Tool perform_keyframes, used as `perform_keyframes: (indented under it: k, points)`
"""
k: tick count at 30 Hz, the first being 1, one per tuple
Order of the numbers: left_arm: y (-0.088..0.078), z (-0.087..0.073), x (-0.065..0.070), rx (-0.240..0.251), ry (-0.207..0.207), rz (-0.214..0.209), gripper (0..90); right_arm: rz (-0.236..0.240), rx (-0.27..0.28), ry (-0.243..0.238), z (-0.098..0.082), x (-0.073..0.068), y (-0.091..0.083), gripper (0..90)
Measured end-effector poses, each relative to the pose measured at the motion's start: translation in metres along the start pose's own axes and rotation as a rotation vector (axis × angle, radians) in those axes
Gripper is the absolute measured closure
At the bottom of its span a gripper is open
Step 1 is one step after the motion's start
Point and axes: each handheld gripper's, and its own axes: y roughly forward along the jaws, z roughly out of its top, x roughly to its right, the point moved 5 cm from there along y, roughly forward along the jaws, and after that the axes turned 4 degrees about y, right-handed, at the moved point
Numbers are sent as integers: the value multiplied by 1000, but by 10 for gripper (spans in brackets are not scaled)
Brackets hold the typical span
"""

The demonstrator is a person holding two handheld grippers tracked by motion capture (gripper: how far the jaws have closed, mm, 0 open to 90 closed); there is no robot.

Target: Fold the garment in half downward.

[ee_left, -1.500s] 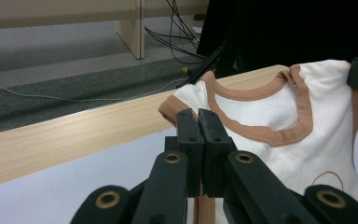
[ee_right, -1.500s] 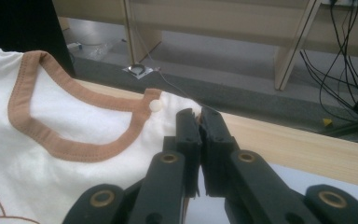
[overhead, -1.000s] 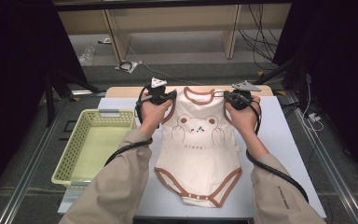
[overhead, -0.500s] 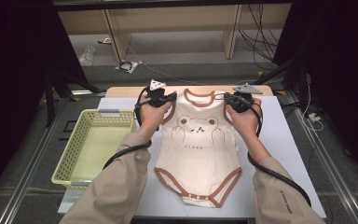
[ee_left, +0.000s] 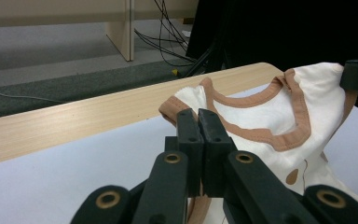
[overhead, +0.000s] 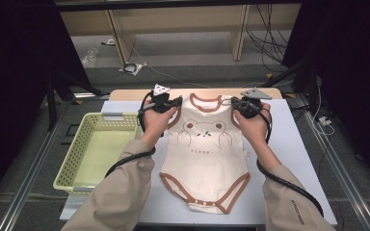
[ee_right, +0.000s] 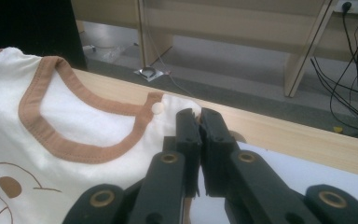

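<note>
Moved since earlier: nothing much, both hands steady; left claw [overhead: 173,102] and right claw [overhead: 236,103] each clamped on a shoulder of the baby bodysuit [overhead: 207,154], spread flat on the bench [overhead: 289,144], ready for folding.

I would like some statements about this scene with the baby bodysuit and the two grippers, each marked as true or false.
1. The left gripper is shut on a shoulder of the bodysuit. True.
2. The right gripper stands open above the fabric. False: its jaws are closed on the other shoulder of the bodysuit.
3. The bodysuit lies inside the basket. False: it lies on the white table, and the basket stands beside it, on the left in the high view.
4. The neckline trim of the bodysuit is brown. True.
5. The printed front of the bodysuit faces down. False: the animal face print faces up.
</note>
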Motion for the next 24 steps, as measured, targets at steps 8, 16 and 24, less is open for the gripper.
perform_keyframes:
  k: [8, 16, 24]
  points:
    - [-5, -2, 2, 12, -4, -14, 880, 8, 5, -7, -3, -1, -5, 874]
    - [-8, -4, 5, 11, 3, -26, 880, 13, 7, -6, -6, 0, -9, 874]
    - [-11, -6, 6, 8, 7, -38, 880, 19, 5, 4, -8, 0, -12, 874]
